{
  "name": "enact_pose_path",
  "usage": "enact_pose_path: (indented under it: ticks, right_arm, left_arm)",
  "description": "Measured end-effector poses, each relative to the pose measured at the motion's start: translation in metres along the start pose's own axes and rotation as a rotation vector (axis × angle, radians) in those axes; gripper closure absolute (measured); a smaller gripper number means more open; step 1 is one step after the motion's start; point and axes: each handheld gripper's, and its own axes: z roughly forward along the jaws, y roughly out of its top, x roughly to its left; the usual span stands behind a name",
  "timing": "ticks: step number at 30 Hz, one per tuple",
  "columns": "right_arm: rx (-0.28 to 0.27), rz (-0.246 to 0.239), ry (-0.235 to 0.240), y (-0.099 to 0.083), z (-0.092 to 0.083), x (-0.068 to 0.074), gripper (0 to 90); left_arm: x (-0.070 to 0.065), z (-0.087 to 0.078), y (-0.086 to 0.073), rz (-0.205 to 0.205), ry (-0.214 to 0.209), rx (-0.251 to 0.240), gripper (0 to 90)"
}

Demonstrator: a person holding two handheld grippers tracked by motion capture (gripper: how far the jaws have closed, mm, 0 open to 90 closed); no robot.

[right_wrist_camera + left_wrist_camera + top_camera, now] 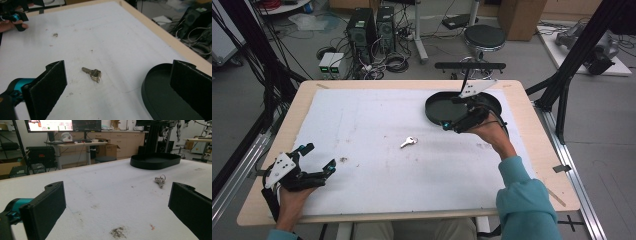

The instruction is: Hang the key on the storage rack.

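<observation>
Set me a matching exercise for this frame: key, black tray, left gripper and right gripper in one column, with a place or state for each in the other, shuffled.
Things:
1. key
2. black tray
3. left gripper
4. right gripper

Places or states:
A. open, at the tray's near rim
B. empty, at the far right of the white mat
C. open, at the table's near left corner
D. lying flat on the mat, mid-table

Pairs: 1-D, 2-B, 3-C, 4-A
</observation>
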Motion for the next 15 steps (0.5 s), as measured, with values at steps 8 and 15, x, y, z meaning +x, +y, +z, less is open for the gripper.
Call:
enact_pose_path:
  ticks: [8, 15]
  right_arm:
    - [0.109, -0.049, 0.048, 0.013, 0.034, -0.005, 0.7]
    - [0.210, -0.079, 0.112, 0.015, 0.063, -0.003, 0.7]
  left_arm:
    - [0.000, 0.000, 0.000, -0.004, 0.001, 0.001, 1.7]
    - [0.000, 0.001, 0.000, -0.005, 0.000, 0.004, 1.7]
